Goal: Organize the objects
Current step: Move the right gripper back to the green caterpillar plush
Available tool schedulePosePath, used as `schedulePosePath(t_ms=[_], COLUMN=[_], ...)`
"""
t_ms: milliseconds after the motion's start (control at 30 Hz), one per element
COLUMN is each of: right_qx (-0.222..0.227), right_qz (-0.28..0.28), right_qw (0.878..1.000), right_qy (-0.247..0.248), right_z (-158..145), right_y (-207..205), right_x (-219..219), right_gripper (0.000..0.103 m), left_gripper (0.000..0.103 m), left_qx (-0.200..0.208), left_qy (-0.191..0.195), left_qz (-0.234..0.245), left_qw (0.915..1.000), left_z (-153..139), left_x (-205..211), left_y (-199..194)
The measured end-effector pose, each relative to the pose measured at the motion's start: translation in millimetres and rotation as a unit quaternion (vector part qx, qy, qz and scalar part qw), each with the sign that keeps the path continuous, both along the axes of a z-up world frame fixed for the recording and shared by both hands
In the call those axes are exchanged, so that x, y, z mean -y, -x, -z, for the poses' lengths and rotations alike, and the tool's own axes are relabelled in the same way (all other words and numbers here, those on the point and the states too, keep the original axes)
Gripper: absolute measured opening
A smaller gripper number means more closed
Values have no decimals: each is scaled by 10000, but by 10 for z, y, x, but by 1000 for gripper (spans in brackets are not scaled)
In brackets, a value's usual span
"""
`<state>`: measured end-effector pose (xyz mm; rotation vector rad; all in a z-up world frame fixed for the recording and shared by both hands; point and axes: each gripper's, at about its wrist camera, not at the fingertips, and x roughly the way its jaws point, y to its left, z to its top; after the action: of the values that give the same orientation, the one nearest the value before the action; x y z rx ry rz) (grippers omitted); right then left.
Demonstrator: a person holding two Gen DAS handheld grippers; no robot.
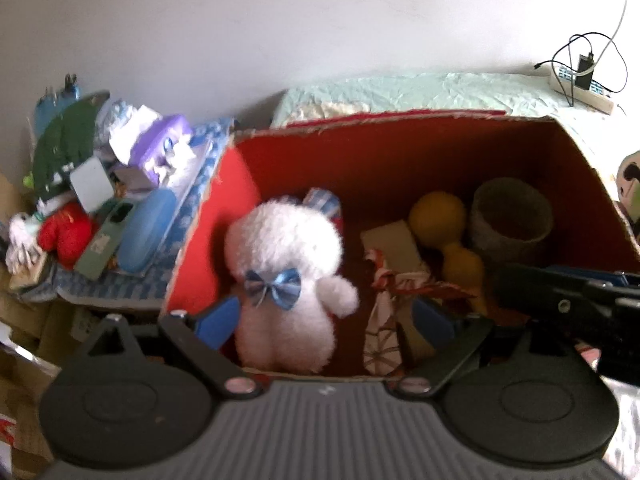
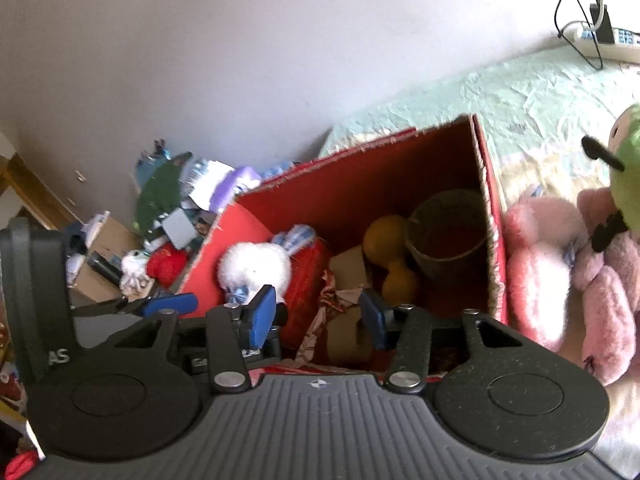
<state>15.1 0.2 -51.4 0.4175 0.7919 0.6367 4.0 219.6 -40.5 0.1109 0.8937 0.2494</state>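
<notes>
A red cardboard box [image 1: 400,152] stands on the bed. Inside lies a white plush toy [image 1: 286,276] with a blue bow, a yellow gourd-shaped toy [image 1: 440,220], a grey-brown pot [image 1: 510,216], a brown carton and crumpled red-white wrapping [image 1: 384,304]. My left gripper [image 1: 326,322] is open above the box's near edge, its fingers either side of the plush, not touching it. My right gripper [image 2: 318,316] is open and empty over the box [image 2: 360,184] near the wrapping [image 2: 332,308]. The plush [image 2: 256,266] shows at the box's left end.
Pink plush toys [image 2: 560,264] and a green one [image 2: 628,176] lie right of the box on the pale green bedsheet [image 2: 520,96]. A heap of clutter [image 1: 112,200] sits left of the box. A power strip with cables [image 1: 580,84] lies at the far right by the wall.
</notes>
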Motion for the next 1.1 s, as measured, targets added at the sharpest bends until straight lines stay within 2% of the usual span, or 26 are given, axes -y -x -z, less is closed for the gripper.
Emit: schedulePosePath(t_ms=[67, 300, 500, 767, 967, 1100], right_qx=[100, 163, 175, 104, 21, -36], right_qz=[-9, 157, 455, 952, 1259, 1320], right_qw=[9999, 9990, 9977, 9939, 9905, 9896], right_qy=[-16, -397, -463, -552, -549, -575], right_z=[-40, -98, -124, -37, 30, 70], right_y=[19, 41, 78, 129, 7, -162], right_x=[84, 592, 1144, 1916, 2317, 2515], right_gripper=[52, 52, 51, 51, 51, 51], left_gripper=[94, 94, 94, 94, 93, 93], left_qx=[69, 272, 431, 465, 460, 363], left_qy=[-177, -273, -306, -54, 124, 532], left_qz=[22, 179, 512, 995, 1320, 1402], left_qw=[9998, 9991, 9973, 9939, 9901, 9880], left_z=[-46, -236, -337, -383, -351, -313], left_x=[115, 568, 1126, 1890, 2316, 2430], left_y=[20, 52, 51, -45, -189, -418])
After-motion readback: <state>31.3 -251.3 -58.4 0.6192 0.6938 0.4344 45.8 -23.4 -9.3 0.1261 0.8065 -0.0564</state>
